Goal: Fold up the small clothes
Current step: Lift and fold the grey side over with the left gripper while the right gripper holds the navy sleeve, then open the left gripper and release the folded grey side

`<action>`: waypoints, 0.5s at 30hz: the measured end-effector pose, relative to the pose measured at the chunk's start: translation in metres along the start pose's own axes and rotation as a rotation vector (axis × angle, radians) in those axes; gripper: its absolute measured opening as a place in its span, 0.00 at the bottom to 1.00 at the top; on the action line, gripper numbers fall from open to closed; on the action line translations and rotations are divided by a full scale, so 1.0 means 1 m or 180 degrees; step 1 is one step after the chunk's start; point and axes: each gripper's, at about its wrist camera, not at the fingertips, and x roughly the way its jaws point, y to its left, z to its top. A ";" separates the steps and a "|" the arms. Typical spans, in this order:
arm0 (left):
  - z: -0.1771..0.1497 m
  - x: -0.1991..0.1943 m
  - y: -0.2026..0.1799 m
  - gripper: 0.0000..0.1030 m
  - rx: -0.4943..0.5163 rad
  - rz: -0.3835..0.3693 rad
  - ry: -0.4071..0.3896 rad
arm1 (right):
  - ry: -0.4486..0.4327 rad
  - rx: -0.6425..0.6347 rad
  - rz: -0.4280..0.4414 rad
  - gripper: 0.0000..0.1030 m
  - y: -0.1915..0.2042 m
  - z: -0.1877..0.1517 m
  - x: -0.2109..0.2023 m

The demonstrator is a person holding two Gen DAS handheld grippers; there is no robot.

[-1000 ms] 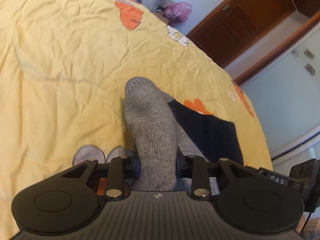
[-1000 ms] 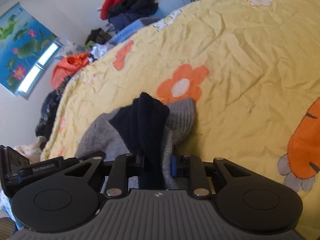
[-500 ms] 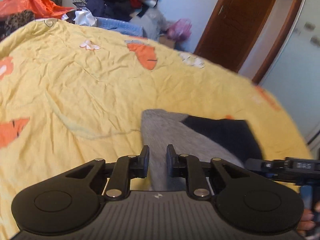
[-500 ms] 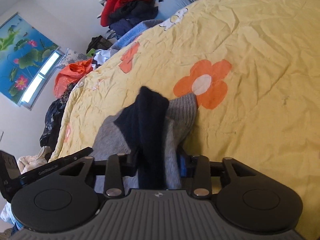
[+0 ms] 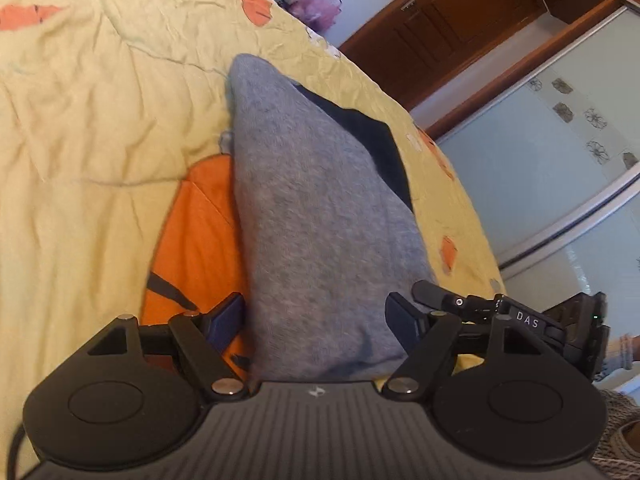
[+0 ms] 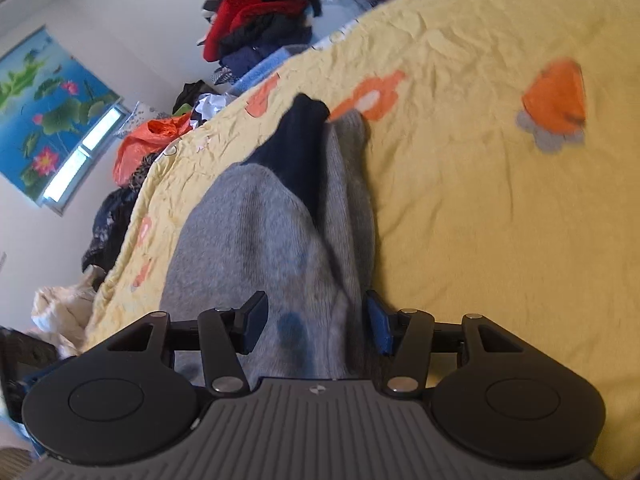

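Note:
A small grey knitted garment (image 5: 312, 200) with a dark navy part (image 5: 376, 144) lies on the yellow bedspread (image 5: 100, 140). Its near end runs between the jaws of my left gripper (image 5: 314, 320), which are opening wide, and the pads do not press on it. In the right wrist view the same grey garment (image 6: 248, 240) is folded over, with its navy part (image 6: 296, 148) at the far end. My right gripper (image 6: 316, 320) straddles its near end. Those jaws are opening too, and the cloth lies loose between them.
The bedspread (image 6: 480, 220) carries orange carrot and flower prints. A pile of clothes (image 6: 260, 28) and an orange bag (image 6: 148, 140) lie beyond the bed's far edge. A wooden door (image 5: 460, 28) and a glass wardrobe front (image 5: 560, 140) stand past its right edge.
Both grippers were shut on the garment a second ago, and both now have their jaws spread. Both have slid across the bed, and the garment lies flatter and fills more of each view.

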 end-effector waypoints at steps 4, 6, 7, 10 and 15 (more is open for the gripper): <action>0.006 0.006 0.000 0.13 0.0084 0.0117 0.0147 | 0.0204 0.0215 0.0194 0.29 -0.009 -0.005 0.000; 0.009 -0.001 0.001 0.11 0.0115 0.0184 0.0138 | 0.0236 0.0238 0.0243 0.24 -0.010 -0.006 0.000; 0.010 -0.006 -0.001 0.10 0.0218 0.0233 0.0135 | 0.0211 0.0141 0.0311 0.24 -0.003 -0.007 -0.006; 0.006 -0.008 -0.006 0.10 0.0474 0.0446 0.0211 | 0.0214 -0.0207 0.0252 0.23 0.017 -0.012 -0.015; -0.003 -0.011 -0.018 0.15 0.0770 0.0657 0.0115 | 0.0249 -0.0162 0.0126 0.31 0.008 -0.020 -0.003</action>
